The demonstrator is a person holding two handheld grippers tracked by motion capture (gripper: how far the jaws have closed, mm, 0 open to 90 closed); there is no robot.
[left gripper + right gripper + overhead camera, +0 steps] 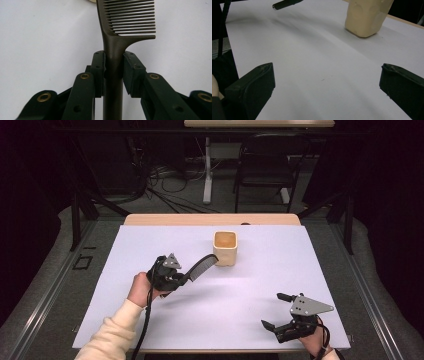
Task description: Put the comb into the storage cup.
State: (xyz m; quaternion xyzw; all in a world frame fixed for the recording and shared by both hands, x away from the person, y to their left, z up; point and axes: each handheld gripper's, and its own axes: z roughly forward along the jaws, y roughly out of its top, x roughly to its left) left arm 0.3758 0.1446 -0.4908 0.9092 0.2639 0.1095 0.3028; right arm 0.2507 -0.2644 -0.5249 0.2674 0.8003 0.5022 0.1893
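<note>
Comb (201,266) clamped by its handle in the left gripper (181,279), left of the sheet's centre; in the left gripper view the two black pads (98,72) press on either side of the dark handle (113,75), and the teeth run out to one side above them. Seen from the high view, the comb slants up and away from the gripper toward the far edge, its toothed end close beside the near left corner of the cup (225,248); contact between the two cannot be told. The cup, a cream square container with rounded corners, stands upright and open-topped near the middle of the far edge of the white sheet (150,240) that covers the table (150,219). The right gripper (276,310) lies low at the sheet's near right corner, held by a hand (315,345); its jaws stand wide apart with nothing between them, and the right gripper view looks across bare sheet toward the cup (367,17).
</note>
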